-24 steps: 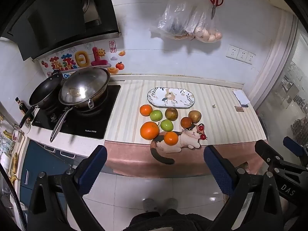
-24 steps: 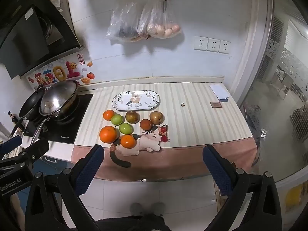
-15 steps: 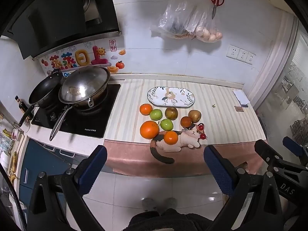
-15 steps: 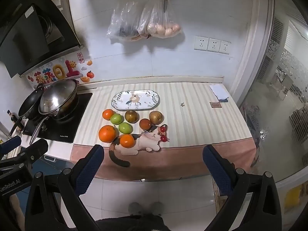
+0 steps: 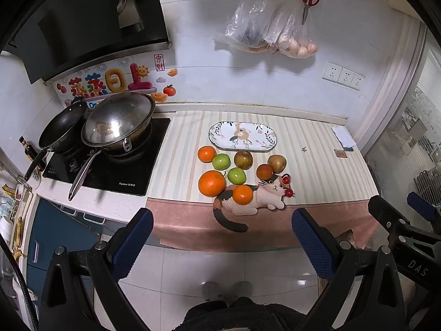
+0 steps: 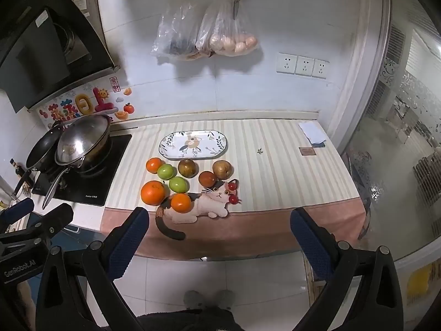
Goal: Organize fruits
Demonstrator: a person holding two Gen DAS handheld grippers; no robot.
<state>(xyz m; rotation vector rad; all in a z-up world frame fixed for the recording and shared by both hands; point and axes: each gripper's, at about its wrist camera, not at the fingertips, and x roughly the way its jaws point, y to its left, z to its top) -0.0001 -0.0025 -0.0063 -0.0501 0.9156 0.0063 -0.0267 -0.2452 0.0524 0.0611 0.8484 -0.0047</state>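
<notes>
Striped-cloth worktop (image 5: 303,143) carries loose round fruits (image 5: 237,175) bunched just in front of the empty oval floral plate (image 5: 242,136); both grippers' fingers (image 5: 310,244) (image 6: 308,241) are spread wide, empty, well back; a careless nudge risks fruit rolling off.

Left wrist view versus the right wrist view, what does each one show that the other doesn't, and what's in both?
Only the left wrist view shows the blue cabinet below the stove and the right tool's body at its right edge, which gives no view of the fingers.

Only the right wrist view shows the left tool's body at its left edge and the frosted glass door more fully.

Both show the patterned plate, the fruits in front of it, the cat mat, the pans, hanging bags, red scissors and wall sockets. The left tool and right tool are both open.
</notes>
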